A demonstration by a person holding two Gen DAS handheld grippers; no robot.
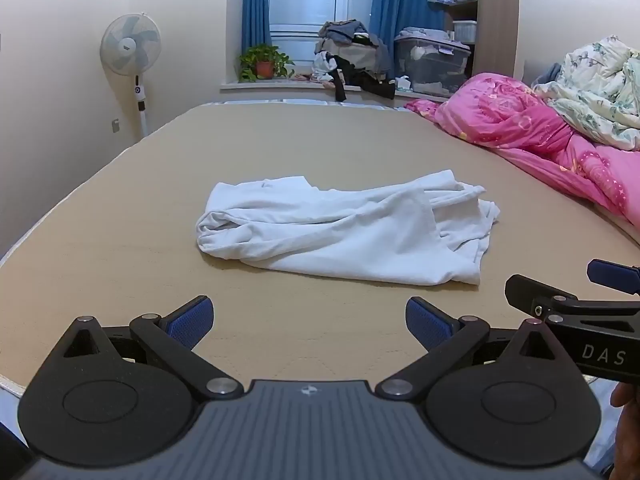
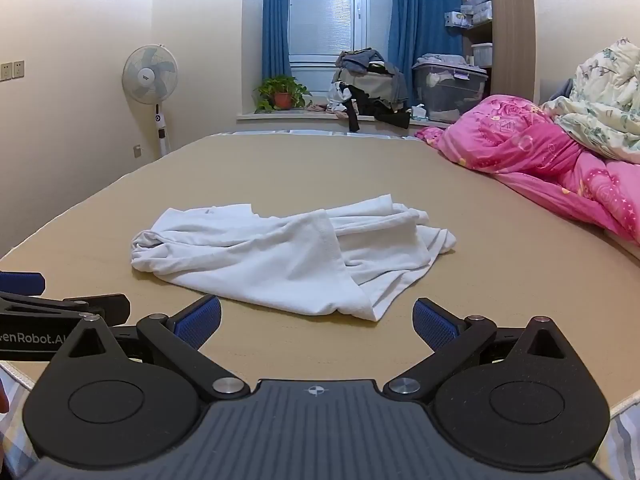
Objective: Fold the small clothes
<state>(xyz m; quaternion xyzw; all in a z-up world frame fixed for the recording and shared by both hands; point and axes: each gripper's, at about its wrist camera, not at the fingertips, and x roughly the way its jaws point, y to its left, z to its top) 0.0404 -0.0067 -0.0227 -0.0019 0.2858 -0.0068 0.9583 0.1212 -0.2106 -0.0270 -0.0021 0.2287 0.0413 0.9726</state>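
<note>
Bedroom, tan bed (image 1: 120, 208) as the work surface. White shirt (image 1: 340, 228) lies crumpled near the middle of the bed, bunched and partly doubled over itself, not yet folded. Its long axis runs roughly left to right across both views, rumpled collar end at left, looser hem and layers at right.

Left gripper (image 1: 308, 322) hovers short of the shirt's near edge, fingers (image 1: 192, 320) spread wide, holding nothing. Right gripper (image 2: 316, 322) likewise released and empty; in its view the shirt's near right corner lies just ahead, between the fingers (image 2: 436, 326). Judgement: the right gripper is nearer the cloth, closest to that hem corner; the left faces the shirt's middle and would need to reach left for the collar end. Neither touches the fabric.

Further out: pink quilt (image 1: 520, 128) and a floral quilt (image 1: 600, 80) heaped along the right side, well apart from the shirt. Standing fan (image 1: 131, 46), potted plant (image 1: 264, 62), clothes pile (image 1: 352, 56) and storage box (image 1: 432, 64) by the window.
</note>
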